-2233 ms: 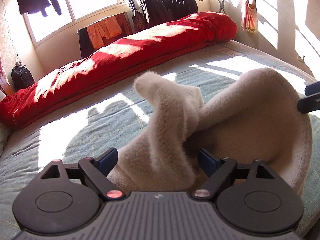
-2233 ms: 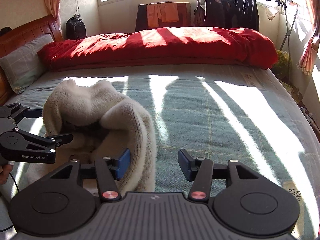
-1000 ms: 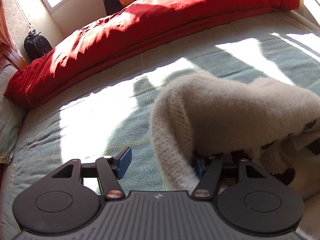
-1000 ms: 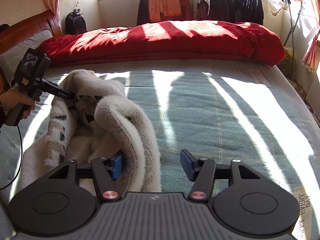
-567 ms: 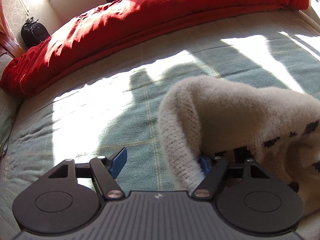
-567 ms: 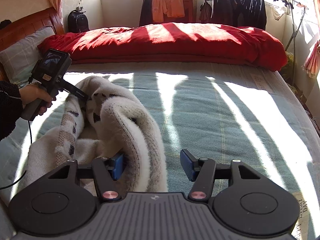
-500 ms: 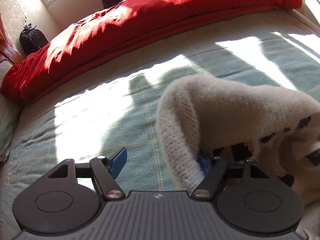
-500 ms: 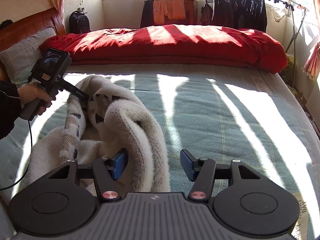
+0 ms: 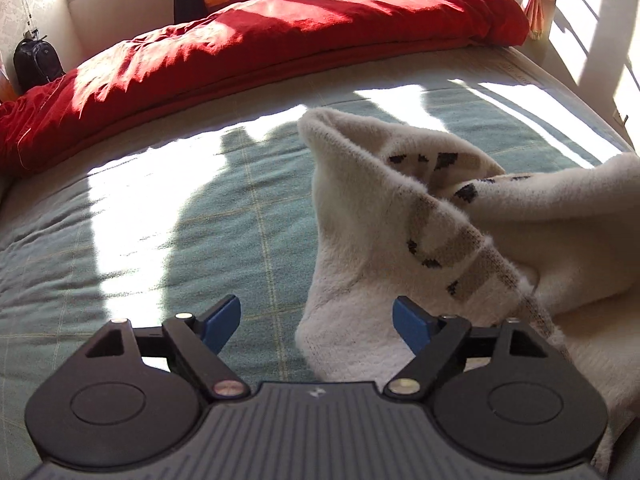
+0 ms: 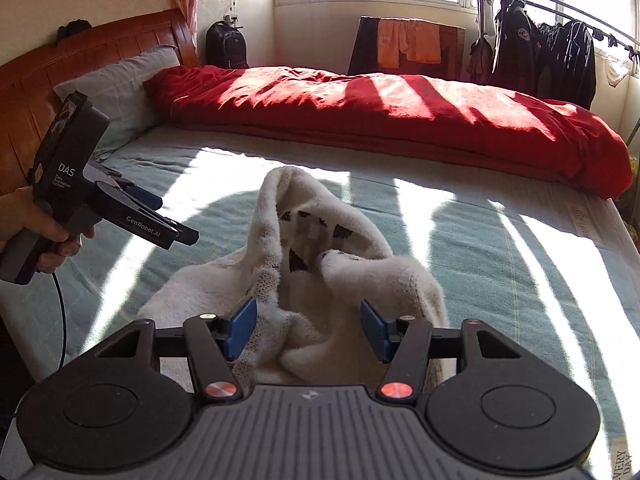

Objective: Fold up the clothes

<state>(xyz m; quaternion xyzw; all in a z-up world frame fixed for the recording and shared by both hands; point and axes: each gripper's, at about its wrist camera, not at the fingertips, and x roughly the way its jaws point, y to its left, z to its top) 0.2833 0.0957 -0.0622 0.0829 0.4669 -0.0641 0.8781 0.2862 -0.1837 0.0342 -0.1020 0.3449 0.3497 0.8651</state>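
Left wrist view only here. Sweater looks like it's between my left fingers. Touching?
Observer: No. The right wrist view shows the left gripper hanging apart from the sweater, off to its left.
Operator: Right gripper?
Observer: The right gripper is open, jaws wide, straddling the sweater's bunched near edge.
Operator: What's further left?
Observer: A pillow leaning against a wooden headboard.
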